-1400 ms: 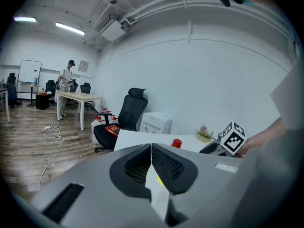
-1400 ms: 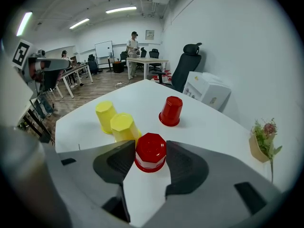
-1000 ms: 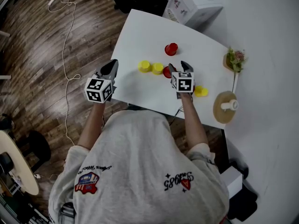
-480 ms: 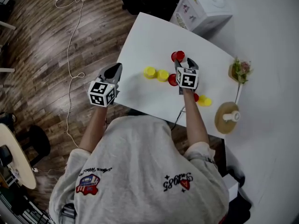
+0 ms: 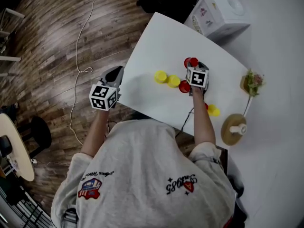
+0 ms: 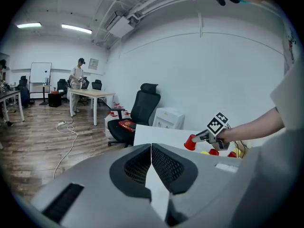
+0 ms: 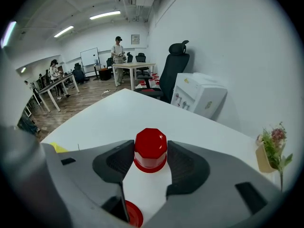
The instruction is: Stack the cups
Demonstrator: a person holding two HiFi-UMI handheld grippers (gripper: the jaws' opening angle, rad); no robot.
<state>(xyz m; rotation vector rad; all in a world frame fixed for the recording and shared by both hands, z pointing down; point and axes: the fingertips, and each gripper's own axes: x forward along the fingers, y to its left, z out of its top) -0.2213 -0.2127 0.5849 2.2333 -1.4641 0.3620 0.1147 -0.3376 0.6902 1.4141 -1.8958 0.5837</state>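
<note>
- A white table (image 5: pixel 156 37) stands on a dark wood floor (image 5: pixel 42 56), with a white wall on its far side. One white cable (image 5: pixel 80 46) trails across the boards.
- Six cups are on the table: three yellow and three red.
- Two yellow cups (image 5: pixel 160 76) sit side by side, touching, near the middle of the table.
- The third yellow cup (image 5: pixel 215 111) sits near the table's near edge, beside the person's right forearm. The edge red cup (image 5: pixel 207 106) is just beside it.
- The far red cup (image 7: pixel 150 146) stands upside down on the table, between the jaws of the right gripper (image 5: pixel 196 64).
- Those jaws have just been closing. They are still partly apart, each pad close to one side of the cup, and no squeeze shows.
- The near red cup (image 5: pixel 184 86) lies just behind that gripper, close to the yellow pair.
- The left gripper (image 5: pixel 115 71) hangs at the table's left edge. Its jaws are pressed together and hold nothing.
- At the right end are one white boxy unit (image 5: pixel 218 11), one small potted plant (image 5: pixel 251 81) and one round wooden disc (image 5: pixel 232 129).
</note>
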